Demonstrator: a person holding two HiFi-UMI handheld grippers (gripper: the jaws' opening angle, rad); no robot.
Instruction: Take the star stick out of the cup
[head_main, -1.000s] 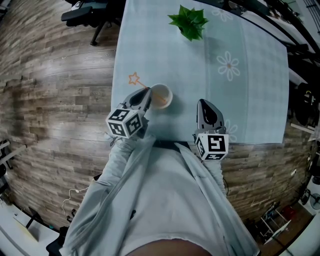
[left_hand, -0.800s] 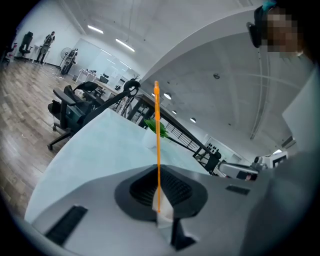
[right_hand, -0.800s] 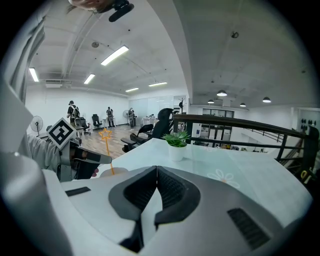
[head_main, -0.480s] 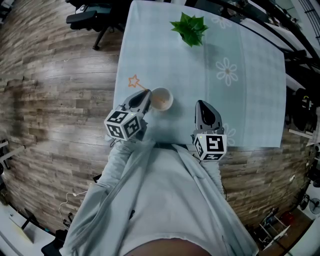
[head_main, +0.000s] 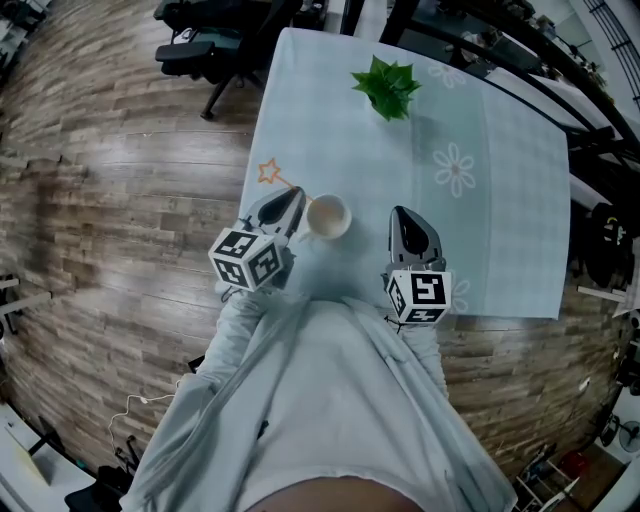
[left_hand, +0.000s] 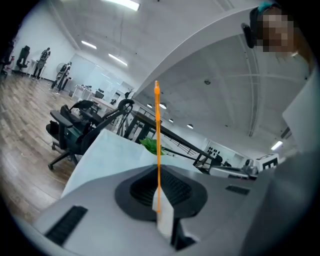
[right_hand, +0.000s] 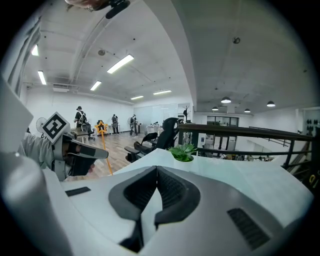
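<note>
Head view steeply down on table (head_main: 420, 140); gripper views low, near-level; all share plant (head_main: 388, 85).

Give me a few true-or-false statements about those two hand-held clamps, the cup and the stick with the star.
1. The left gripper is clamped on the orange star stick. True.
2. The right gripper holds the cup. False: its jaws are shut on nothing, and it is apart from the cup.
3. A green plant stands at the far part of the table. True.
4. The cup lies tipped on its side. False: it stands upright, mouth up.
</note>
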